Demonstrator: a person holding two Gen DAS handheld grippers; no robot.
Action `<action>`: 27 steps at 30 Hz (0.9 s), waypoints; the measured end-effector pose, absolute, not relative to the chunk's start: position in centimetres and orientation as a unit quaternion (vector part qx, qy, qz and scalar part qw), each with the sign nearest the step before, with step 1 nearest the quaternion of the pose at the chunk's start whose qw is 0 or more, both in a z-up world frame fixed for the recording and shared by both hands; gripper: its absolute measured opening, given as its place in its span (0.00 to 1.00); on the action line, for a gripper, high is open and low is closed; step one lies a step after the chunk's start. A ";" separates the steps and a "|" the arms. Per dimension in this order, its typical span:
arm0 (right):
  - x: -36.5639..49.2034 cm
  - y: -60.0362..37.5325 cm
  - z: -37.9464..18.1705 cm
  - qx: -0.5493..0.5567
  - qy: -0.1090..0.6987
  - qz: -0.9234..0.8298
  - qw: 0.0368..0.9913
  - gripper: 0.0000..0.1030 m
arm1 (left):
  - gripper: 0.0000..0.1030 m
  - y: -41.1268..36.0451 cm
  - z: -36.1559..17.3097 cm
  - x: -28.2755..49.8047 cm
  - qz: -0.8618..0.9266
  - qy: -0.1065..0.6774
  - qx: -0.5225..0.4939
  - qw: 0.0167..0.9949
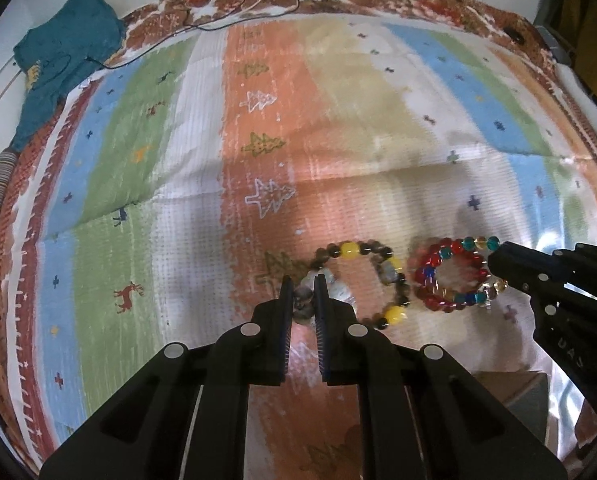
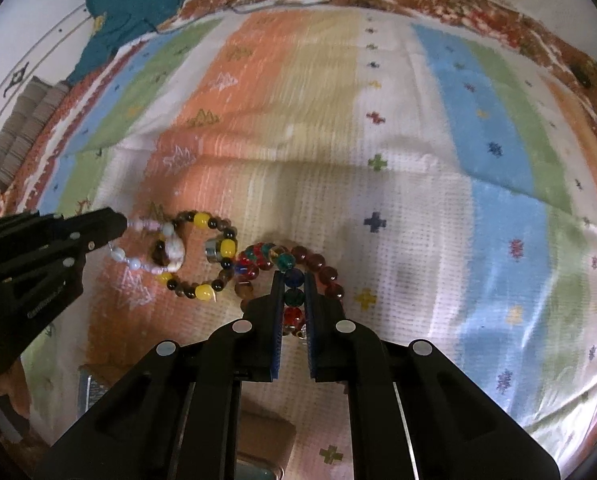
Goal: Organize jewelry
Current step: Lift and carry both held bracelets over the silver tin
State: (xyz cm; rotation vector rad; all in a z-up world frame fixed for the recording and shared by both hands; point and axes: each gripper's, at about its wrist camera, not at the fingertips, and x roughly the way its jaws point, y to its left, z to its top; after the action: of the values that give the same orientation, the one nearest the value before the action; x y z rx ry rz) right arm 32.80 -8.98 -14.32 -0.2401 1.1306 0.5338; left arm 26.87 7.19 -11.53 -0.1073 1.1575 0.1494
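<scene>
Beads lie on a striped cloth (image 1: 338, 128) with little trees and crosses printed on it. The cloth covers the desk.

The left tongs (image 1: 303, 300) are nearly closed. They pinch grey and pale beads of the yellow and brown bracelet (image 1: 362, 284). In the right wrist view the same bracelet (image 2: 202, 256) lies in a ring on the orange stripe, and a string of pale pink and white beads (image 2: 138, 264) is tangled with it on the side near the left tongs (image 2: 120, 226).

The right tongs (image 2: 293, 296) are nearly closed too. They squeeze a row of blue, green and red beads of the red and teal bracelet (image 2: 310, 264). In the left wrist view this bracelet (image 1: 450, 276) lies in a loop on the cloth, and the right tongs (image 1: 498, 268) hold its far side.

The two bracelets sit just beside each other, almost touching.

A teal garment (image 1: 66, 56) is crumpled at the far left edge. Thin cables (image 1: 234, 12) run across the far edge of the cloth.
</scene>
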 end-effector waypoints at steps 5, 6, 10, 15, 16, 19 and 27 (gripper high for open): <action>32.0 -9.0 -12.8 -0.110 0.504 0.261 0.816 0.10 | 0.09 6.6 -9.6 26.1 0.065 0.529 -0.063 0.844; 31.9 -9.1 -12.6 -0.108 0.500 0.264 0.818 0.10 | 0.09 6.5 -9.3 26.0 0.063 0.525 -0.065 0.846; 31.2 -9.3 -11.4 -0.101 0.481 0.272 0.827 0.10 | 0.09 6.1 -8.1 25.4 0.061 0.514 -0.069 0.853; 30.3 -9.4 -10.0 -0.105 0.450 0.274 0.844 0.10 | 0.09 5.8 -7.2 24.8 0.053 0.511 -0.076 0.855; 30.1 -9.4 -9.7 -0.109 0.443 0.272 0.847 0.10 | 0.09 5.8 -7.0 24.6 0.056 0.508 -0.074 0.857; 29.8 -9.6 -9.4 -0.110 0.440 0.274 0.848 0.10 | 0.09 5.7 -6.6 24.1 0.053 0.504 -0.077 0.859; 28.4 -10.6 -7.7 -0.106 0.406 0.276 0.865 0.10 | 0.09 5.5 -4.6 22.6 0.043 0.474 -0.092 0.875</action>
State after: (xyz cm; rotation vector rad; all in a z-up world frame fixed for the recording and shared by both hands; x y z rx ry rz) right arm 28.44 -10.58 -7.74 -0.2212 0.8515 0.5787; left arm 22.63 5.47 -4.62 -0.1918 0.9897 0.0888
